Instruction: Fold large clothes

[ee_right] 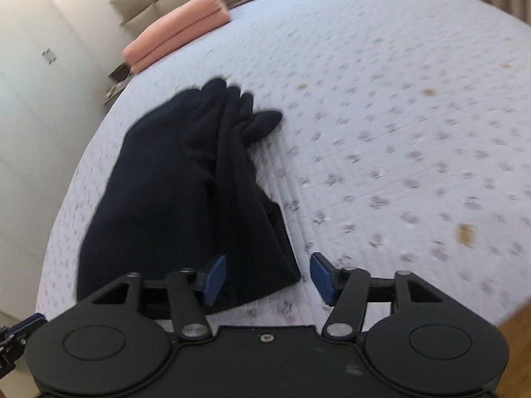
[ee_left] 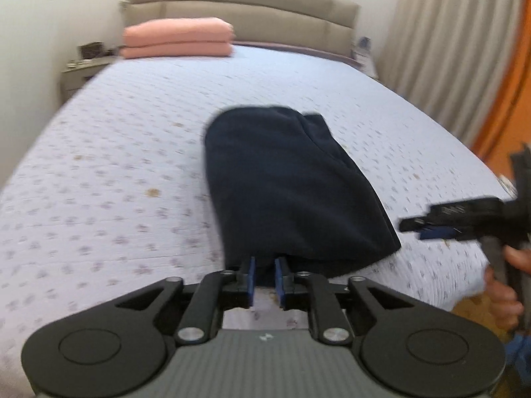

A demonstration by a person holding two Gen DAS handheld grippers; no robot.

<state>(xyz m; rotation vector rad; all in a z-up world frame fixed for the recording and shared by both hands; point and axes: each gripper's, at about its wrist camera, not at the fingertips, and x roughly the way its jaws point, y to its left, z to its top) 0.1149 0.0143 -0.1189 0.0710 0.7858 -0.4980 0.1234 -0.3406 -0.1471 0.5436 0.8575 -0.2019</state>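
Note:
A dark navy garment (ee_left: pixel 288 182) lies folded into a long thick bundle on the bed (ee_left: pixel 116 165), running away from the near edge. My left gripper (ee_left: pixel 265 278) sits at its near end. The blue pads stand slightly apart and do not press on the cloth, whose edge shows just beyond the narrow gap. In the right wrist view the same garment (ee_right: pixel 186 182) lies to the left. My right gripper (ee_right: pixel 268 278) is wide open over its near right corner, gripping nothing. The right gripper (ee_left: pixel 411 227) also shows in the left wrist view, held by a hand (ee_left: pixel 504 285) beside the bundle.
A folded pink blanket (ee_left: pixel 179 38) rests at the head of the bed by the beige headboard (ee_left: pixel 239 3). A nightstand (ee_left: pixel 79 69) stands at the far left, and curtains (ee_left: pixel 448 49) hang on the right. Wooden floor (ee_right: pixel 517 348) shows past the bed's near edge.

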